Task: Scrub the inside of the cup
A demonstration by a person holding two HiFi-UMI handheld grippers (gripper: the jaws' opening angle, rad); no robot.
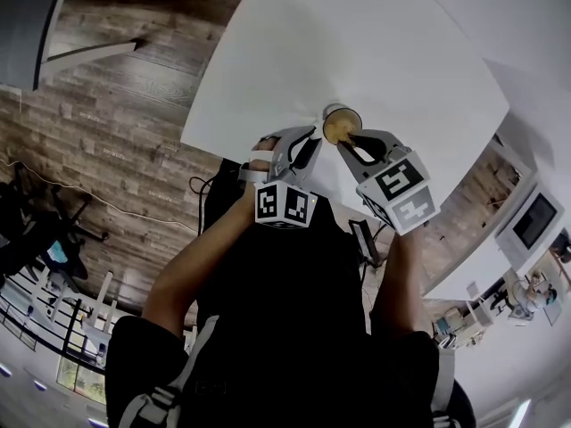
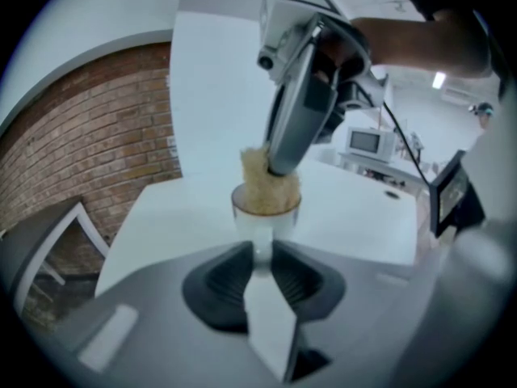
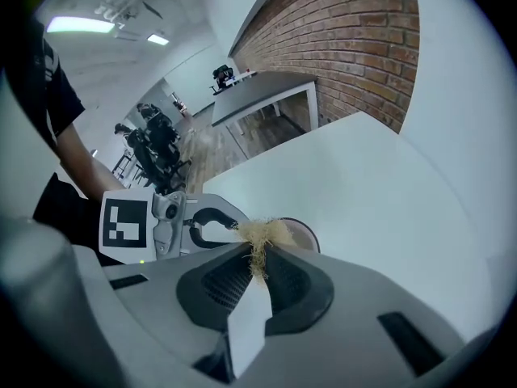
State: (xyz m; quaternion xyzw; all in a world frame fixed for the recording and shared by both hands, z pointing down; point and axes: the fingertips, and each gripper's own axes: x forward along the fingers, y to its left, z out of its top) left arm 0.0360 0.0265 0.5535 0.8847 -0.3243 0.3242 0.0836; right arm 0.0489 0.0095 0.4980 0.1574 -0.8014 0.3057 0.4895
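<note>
The left gripper (image 2: 260, 255) has its jaws closed on the lower part of a clear cup (image 2: 264, 219), which stands upright straight ahead of them, its open mouth facing up and its rim above the jaw tips. In that view the cup's base looks set on or just over the near edge of the white table (image 2: 355, 208); which of the two I cannot tell. The right gripper (image 3: 258, 267) points steeply down from above, jaws pressed together on a tuft of straw-coloured fibrous scrubber (image 3: 262, 234). The scrubber fills the cup's mouth and bulges above the rim, so the right gripper's tips sit directly over the opening, touching the wad. From the head view the two grippers meet at the cup, left one from the left side and right one from the right, close in front of the person's body. Beyond the table are a brick wall (image 2: 97, 136) and dark wood flooring (image 1: 125, 105).
</note>
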